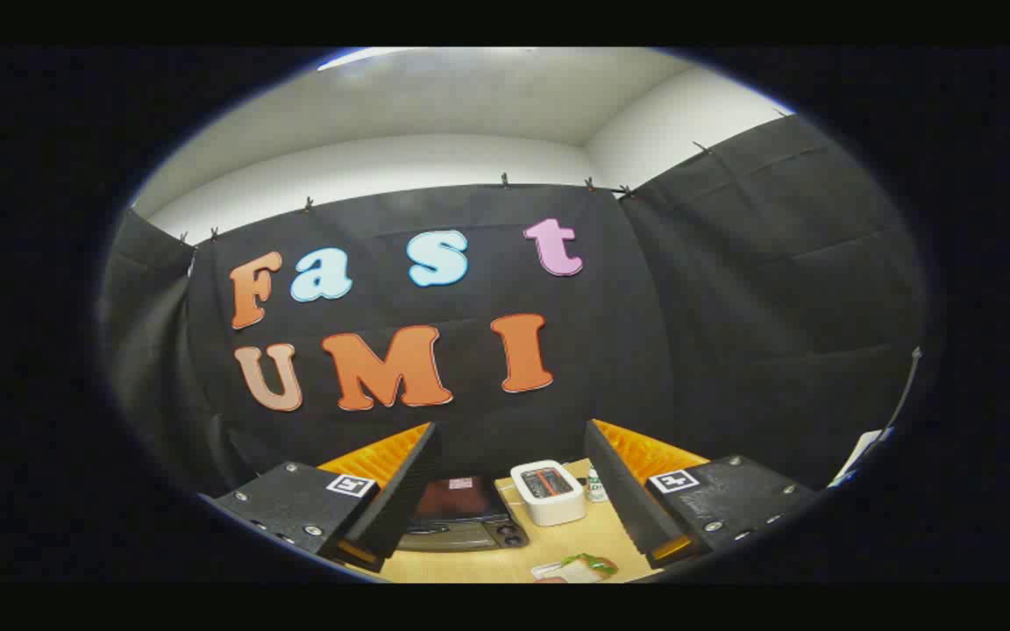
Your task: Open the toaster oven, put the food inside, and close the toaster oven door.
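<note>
While the gripper [512,491] hangs high above the pale wooden table [549,548] with its two fingers spread wide apart and holding nothing, the dark, glass-fronted toaster oven [463,517] sits below between them, toward seven o'clock from their midpoint, its door apparently not yet open. Beside it at about four o'clock stands a white rectangular box [549,491], with a small bottle [594,485] just past it. The food on a small white plate [577,568], something green, lies nearest at five o'clock; a good opening move would likely descend squarely onto the oven door's top edge, keeping well away from the plate.
</note>
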Demonstrator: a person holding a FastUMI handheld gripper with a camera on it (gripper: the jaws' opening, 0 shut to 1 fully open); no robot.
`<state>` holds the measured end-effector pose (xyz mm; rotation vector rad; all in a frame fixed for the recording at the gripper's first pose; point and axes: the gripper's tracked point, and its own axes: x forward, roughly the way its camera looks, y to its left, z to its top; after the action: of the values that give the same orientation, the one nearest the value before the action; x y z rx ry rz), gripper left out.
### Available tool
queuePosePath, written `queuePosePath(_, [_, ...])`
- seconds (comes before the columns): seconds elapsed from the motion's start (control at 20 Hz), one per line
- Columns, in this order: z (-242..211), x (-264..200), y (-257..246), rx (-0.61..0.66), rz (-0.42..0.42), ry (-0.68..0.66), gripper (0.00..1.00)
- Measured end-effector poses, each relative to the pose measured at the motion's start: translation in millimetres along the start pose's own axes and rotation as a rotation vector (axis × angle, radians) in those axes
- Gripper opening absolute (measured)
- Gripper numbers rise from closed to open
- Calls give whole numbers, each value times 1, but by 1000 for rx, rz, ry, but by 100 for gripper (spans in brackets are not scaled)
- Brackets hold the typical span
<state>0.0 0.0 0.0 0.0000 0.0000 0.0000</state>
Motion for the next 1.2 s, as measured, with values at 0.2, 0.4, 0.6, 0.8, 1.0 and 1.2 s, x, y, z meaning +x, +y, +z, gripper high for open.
queuePosePath(0.2, [-4,2,10,-29,-7,27,98])
queuePosePath(0.4, [-8,3,14,-66,-25,30,97])
queuePosePath(0.6, [-12,3,23,-56,-3,40,98])
queuePosePath(0.8, [-13,6,20,-36,-7,42,98])
queuePosePath(1.0, [-17,18,23,-33,-5,24,98])
queuePosePath(1.2, [-41,33,52,-10,53,35,98])
